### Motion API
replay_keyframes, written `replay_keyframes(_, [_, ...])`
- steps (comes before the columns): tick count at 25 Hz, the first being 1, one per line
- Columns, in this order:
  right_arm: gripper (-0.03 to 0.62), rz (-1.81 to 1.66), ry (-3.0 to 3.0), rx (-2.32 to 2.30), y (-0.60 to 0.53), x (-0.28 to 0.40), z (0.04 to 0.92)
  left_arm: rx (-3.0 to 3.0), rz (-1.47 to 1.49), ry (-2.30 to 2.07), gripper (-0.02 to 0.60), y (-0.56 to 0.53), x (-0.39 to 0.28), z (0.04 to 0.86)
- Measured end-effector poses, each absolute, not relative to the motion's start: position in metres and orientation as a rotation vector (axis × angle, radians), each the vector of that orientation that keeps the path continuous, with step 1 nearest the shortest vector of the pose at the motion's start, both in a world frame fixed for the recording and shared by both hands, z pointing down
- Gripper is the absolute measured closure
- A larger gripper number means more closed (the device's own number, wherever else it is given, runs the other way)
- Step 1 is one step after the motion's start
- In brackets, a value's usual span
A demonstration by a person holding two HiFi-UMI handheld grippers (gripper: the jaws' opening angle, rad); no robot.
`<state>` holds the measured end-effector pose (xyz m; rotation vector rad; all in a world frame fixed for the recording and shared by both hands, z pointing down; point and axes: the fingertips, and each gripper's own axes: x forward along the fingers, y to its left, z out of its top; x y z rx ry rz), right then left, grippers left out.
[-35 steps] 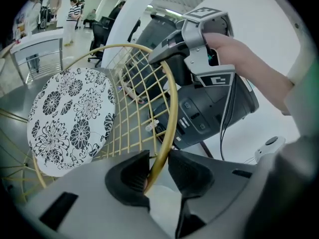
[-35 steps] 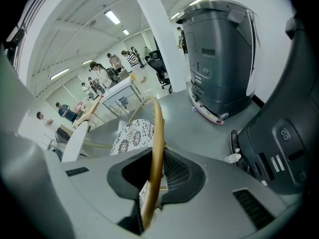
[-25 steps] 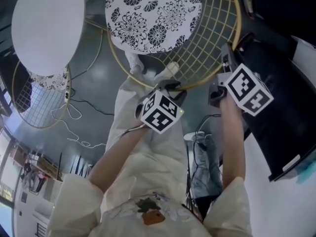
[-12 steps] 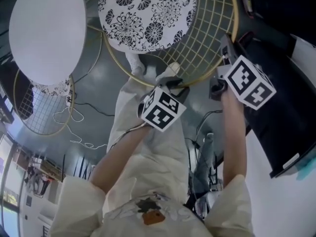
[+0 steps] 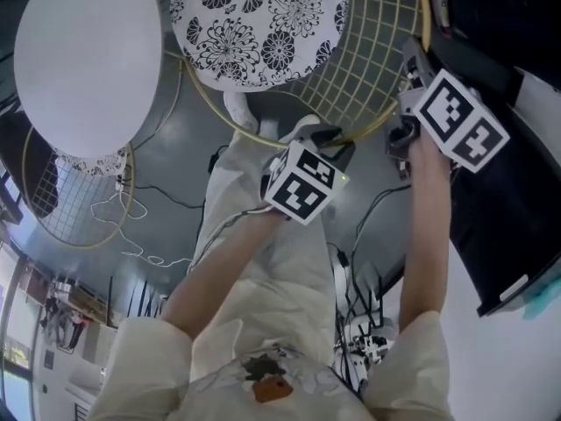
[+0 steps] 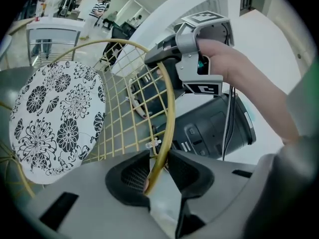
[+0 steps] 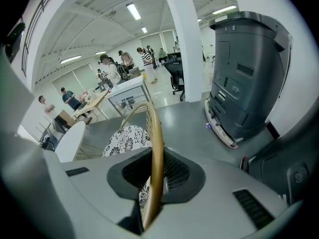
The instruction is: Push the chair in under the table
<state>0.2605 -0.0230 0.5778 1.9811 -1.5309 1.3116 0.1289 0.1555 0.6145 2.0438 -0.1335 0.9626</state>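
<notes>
Chair (image 5: pixel 259 26) nearer the table (image 5: pixel 88 60), seat towards it, backrest (image 5: pixel 377 64) behind

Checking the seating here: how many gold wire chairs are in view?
2. The front chair at top centre, before the person's feet; the second chair at left, partly under the white round table. Others may be out of frame.

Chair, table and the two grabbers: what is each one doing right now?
chair: held by its gold rim, seat not under the table yet.
left gripper: jaws shut on the chair's rim.
right gripper: jaws shut on the chair's rim.
table: upright, beside the chair.
second chair: partly tucked under the table.
</notes>
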Motion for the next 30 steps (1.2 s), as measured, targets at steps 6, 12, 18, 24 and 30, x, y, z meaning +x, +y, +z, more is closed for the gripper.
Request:
replay_keyframes(6, [0.542,1.274,-1.566,1.963,-0.026,0.259,0.581,2.065,0.942,-0.159,0.468,0.158,0.135,0.618])
replay_keyframes(12, [0.543,1.286,-1.589,1.954,-0.027,0.258,0.580,2.070,0.934,-0.158,0.468,0.158,0.135,0.617])
replay_keyframes(18, [0.542,1.303,-1.595,2.024,-0.028,0.258,0.573,2.124,0.947,-0.200,0.491,0.159,0.135,0.608])
replay_keyframes(24, [0.537,1.250,-1.556,2.036,-0.022,0.261,0.572,2.130,0.881,-0.235,0.491,0.144,0.134,0.593])
replay_keyframes(30, [0.536,1.227,-1.560,2.051,-0.003,0.258,0.543,2.203,0.888,-0.274,0.491,0.138,0.129,0.557])
